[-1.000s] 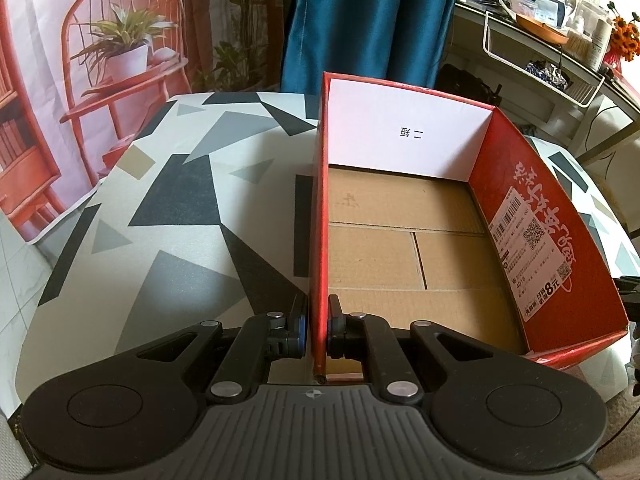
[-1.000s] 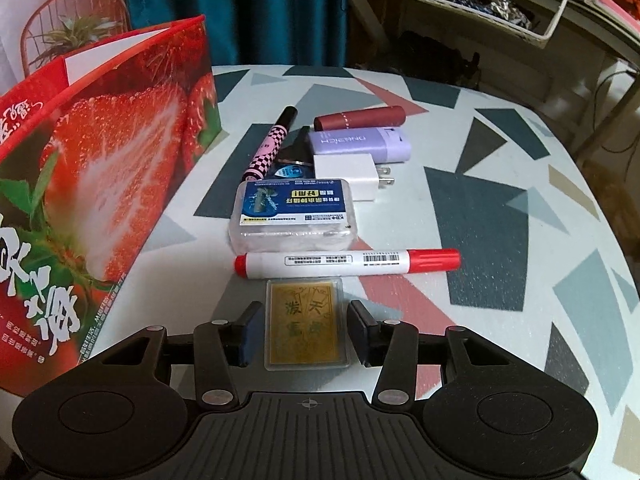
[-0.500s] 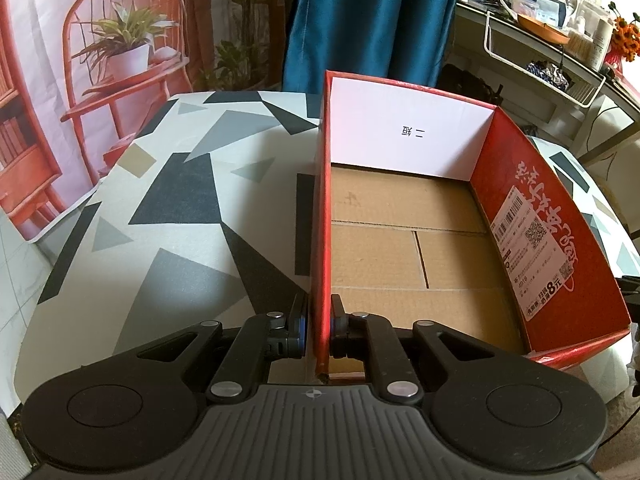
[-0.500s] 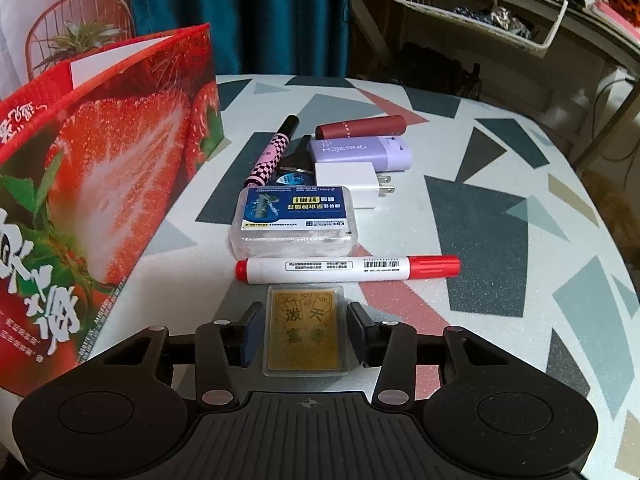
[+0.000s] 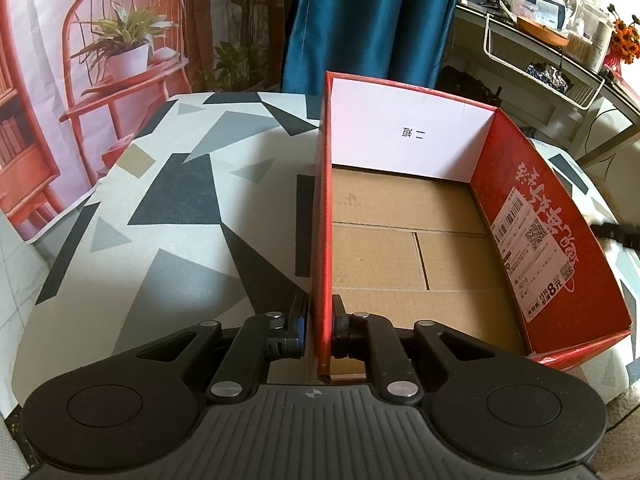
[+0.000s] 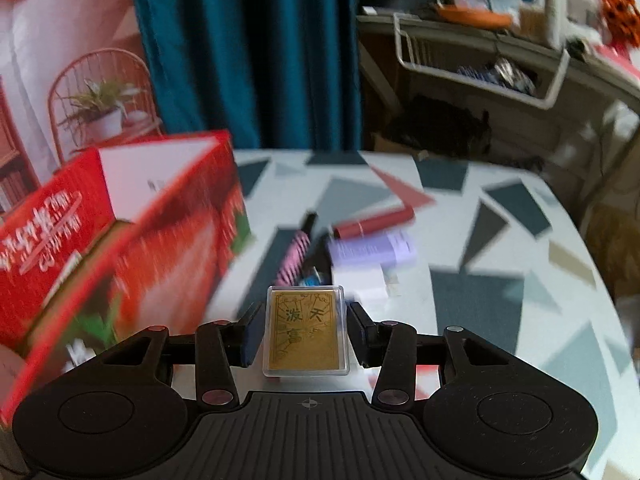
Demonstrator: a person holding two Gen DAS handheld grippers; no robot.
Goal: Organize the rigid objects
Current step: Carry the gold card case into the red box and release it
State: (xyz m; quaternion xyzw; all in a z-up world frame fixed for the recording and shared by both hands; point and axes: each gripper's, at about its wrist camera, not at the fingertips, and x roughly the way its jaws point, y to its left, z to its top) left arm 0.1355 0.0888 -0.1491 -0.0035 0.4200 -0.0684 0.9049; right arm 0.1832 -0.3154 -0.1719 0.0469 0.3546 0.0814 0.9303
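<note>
Gripping the gold card in its clear case (image 6: 305,330) by its two long edges, our right gripper (image 6: 305,336) had the jaws drawn in to the case's width and carried it clear of the table (image 6: 500,280), just beside the red strawberry box (image 6: 132,240). We judged the step in hand to be carrying that card over the near wall and setting it down inside, and to do it well we needed to keep the case level, clear the rim before lowering, and release only once it was low over the cardboard floor (image 5: 408,248), since a hard plastic case would likely slide or bounce if dropped. Our left gripper (image 5: 320,324) was pinched narrow onto the box's left wall, one finger outside and one inside, which we took as bracing the box against any nudge. Inside we saw nothing on the floor. We counted one card in the grip and one box; on the table beyond, through heavy blur, we made out one dark red tube (image 6: 374,222), one lilac case (image 6: 370,250), one pink-and-black checked pen (image 6: 296,256) and one white block (image 6: 360,282), all close together. Anything nearer lay hidden behind the gripper body.
</note>
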